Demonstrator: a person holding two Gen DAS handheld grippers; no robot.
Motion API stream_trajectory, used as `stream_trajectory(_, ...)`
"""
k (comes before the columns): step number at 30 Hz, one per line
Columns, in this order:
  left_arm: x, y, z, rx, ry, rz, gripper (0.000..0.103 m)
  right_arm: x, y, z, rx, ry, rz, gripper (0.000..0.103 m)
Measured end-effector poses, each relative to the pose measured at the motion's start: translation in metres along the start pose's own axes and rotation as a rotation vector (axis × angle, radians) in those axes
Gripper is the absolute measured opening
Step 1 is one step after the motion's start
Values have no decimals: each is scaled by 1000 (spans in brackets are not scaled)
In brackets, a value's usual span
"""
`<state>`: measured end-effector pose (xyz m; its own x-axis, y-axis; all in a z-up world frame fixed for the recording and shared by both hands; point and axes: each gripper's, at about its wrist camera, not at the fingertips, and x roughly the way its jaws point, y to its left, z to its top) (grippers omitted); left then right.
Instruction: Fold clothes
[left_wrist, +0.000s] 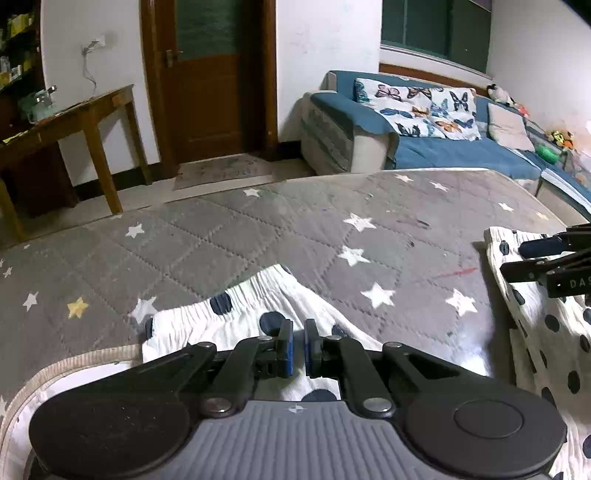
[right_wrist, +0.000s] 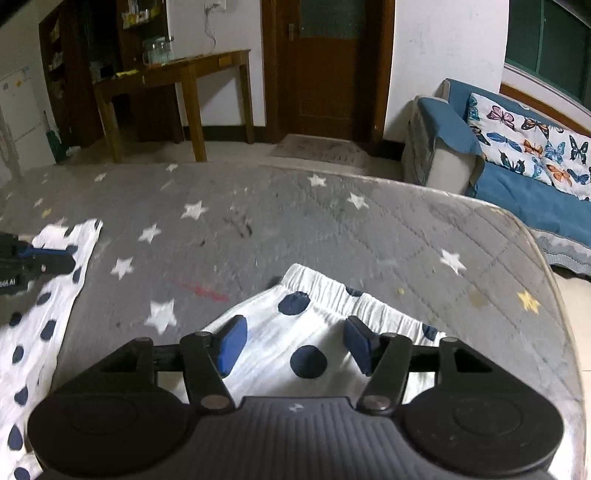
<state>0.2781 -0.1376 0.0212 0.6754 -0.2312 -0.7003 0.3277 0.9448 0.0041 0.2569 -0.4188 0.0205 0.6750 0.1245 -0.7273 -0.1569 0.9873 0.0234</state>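
Note:
A white garment with navy dots (left_wrist: 240, 325) lies on a grey star-print quilted bed cover (left_wrist: 258, 240). My left gripper (left_wrist: 299, 347) is low over one elastic-edged end, its blue pads drawn almost together with cloth bunched at them. Another stretch of the garment (left_wrist: 535, 332) lies at the right, under my right gripper (left_wrist: 532, 258). In the right wrist view my right gripper (right_wrist: 295, 347) is open, pads wide apart above the dotted cloth near its elastic band (right_wrist: 317, 284). At the left edge of that view my left gripper (right_wrist: 51, 258) rests on the other section (right_wrist: 44, 332).
The bed cover (right_wrist: 295, 221) ends at a rounded edge (right_wrist: 554, 295) on the right, with floor beyond. A blue sofa (right_wrist: 535, 192) with a butterfly cushion stands past it. A wooden table (right_wrist: 184, 70) and a brown door (left_wrist: 210, 74) are at the back.

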Motion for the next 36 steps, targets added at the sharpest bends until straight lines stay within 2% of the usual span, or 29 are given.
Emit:
stream_trajectory(2,-1,0,-1,-11,-4,14,8,-2,-3,2,8,-2,2,60)
stream_trajectory(6,-17,-7,-6,0,-13,-3,9,-24,-11,-7,14,6,-1,60)
stream_trajectory(14,-85,-56,-40,90,-19,-195,12,-56,-12,-49,-9,69,-31,59)
stream_trajectory(21,-148,-123,-102,212,51,-422,14,-81,-9,-68,-4,89,-92,58)
stream_trajectory(24,-170,-146,-127,228,70,-521,14,-89,-6,-73,-18,98,-115,58)
stream_trajectory(27,-183,-166,-146,257,89,-586,15,-96,-7,-77,3,83,-116,58)
stream_trajectory(36,-187,-199,-184,301,151,-693,13,-99,-18,-73,58,34,-113,57)
